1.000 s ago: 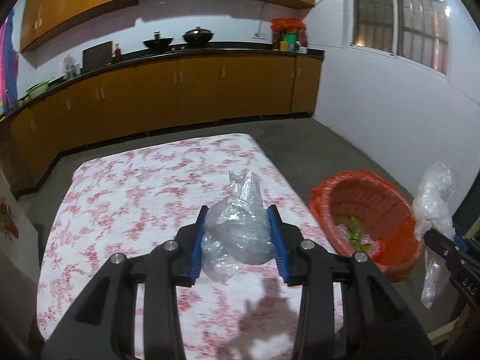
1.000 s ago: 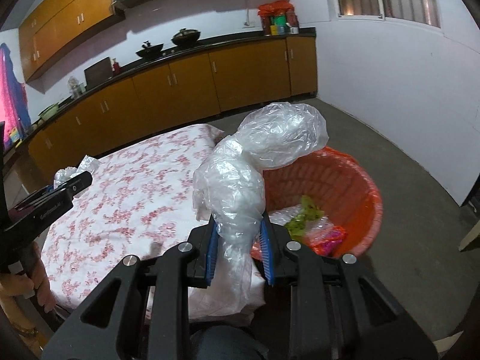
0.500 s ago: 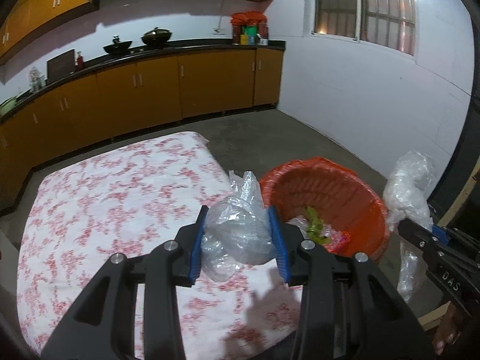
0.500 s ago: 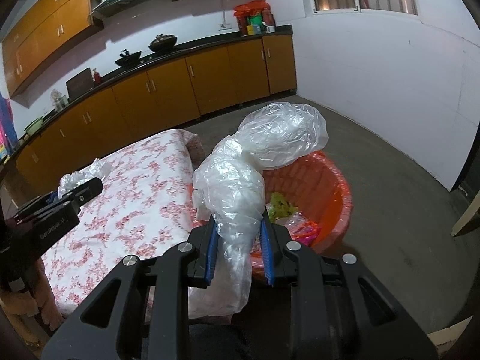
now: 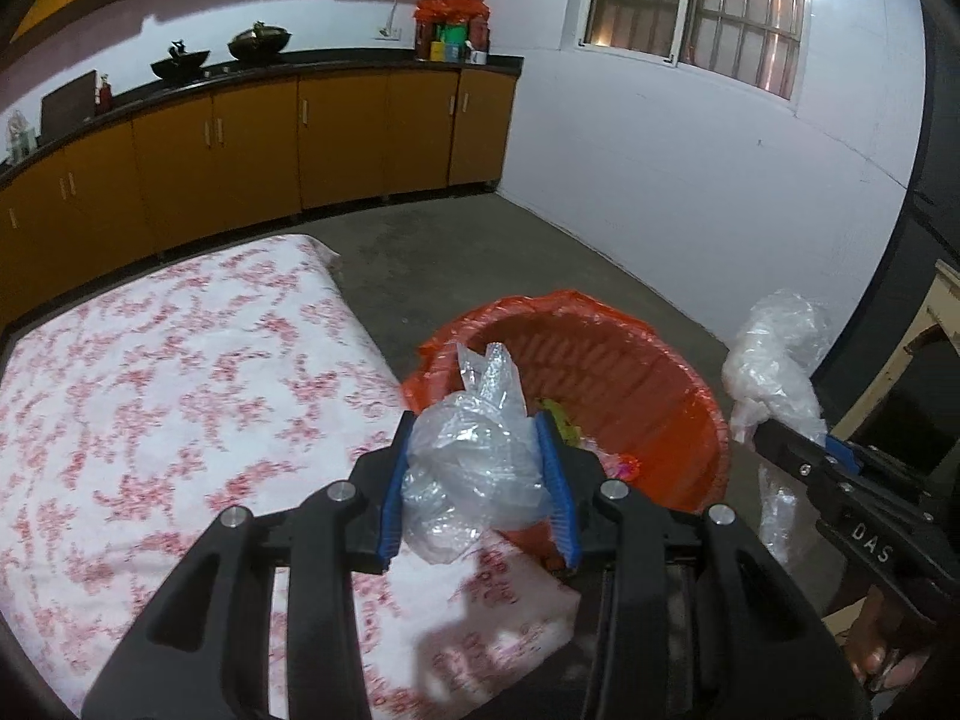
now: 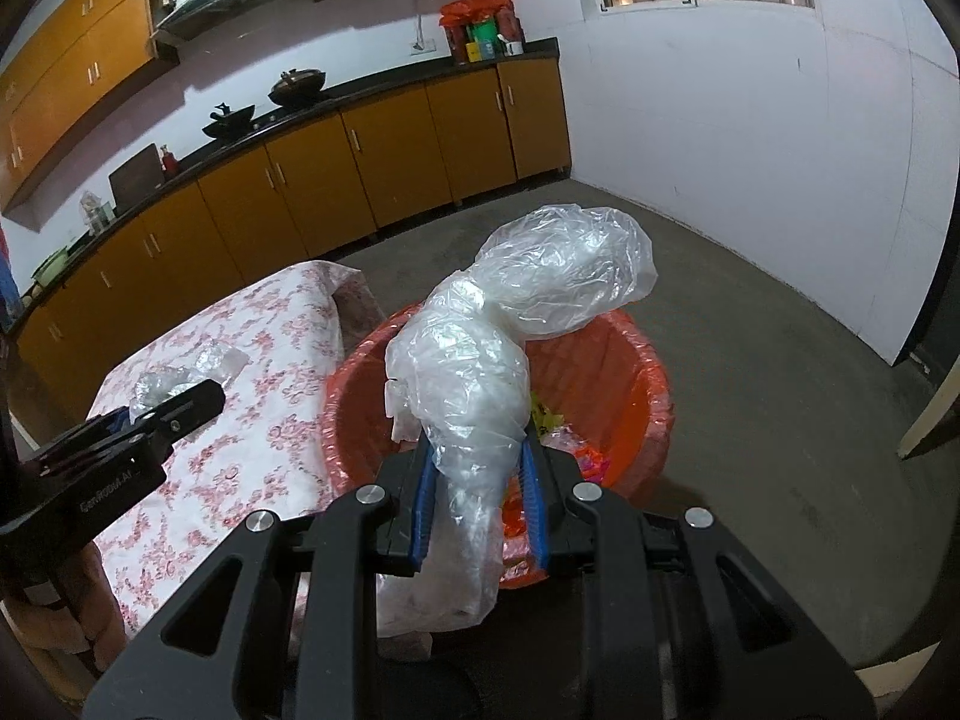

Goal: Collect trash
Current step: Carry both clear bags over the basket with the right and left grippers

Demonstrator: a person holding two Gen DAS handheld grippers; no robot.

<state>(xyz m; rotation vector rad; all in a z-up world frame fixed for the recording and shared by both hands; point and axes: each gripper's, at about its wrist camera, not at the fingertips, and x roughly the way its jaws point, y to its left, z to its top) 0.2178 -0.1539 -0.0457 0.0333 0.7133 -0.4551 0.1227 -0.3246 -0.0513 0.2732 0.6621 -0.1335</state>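
The left hand-held gripper is clenched on a crumpled clear plastic bag, its blue pads pressing both sides, above the corner of the flowered tabletop beside the orange bin. The right hand-held gripper grasps a larger clear plastic bag, which bulges upward over the bin's near rim. Green and pink scraps lie inside the bin.

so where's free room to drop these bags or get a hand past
The floral tablecloth is bare across its middle and far end. The concrete floor between the cabinets and the orange basket is open. The table's near corner beside the basket is crowded.
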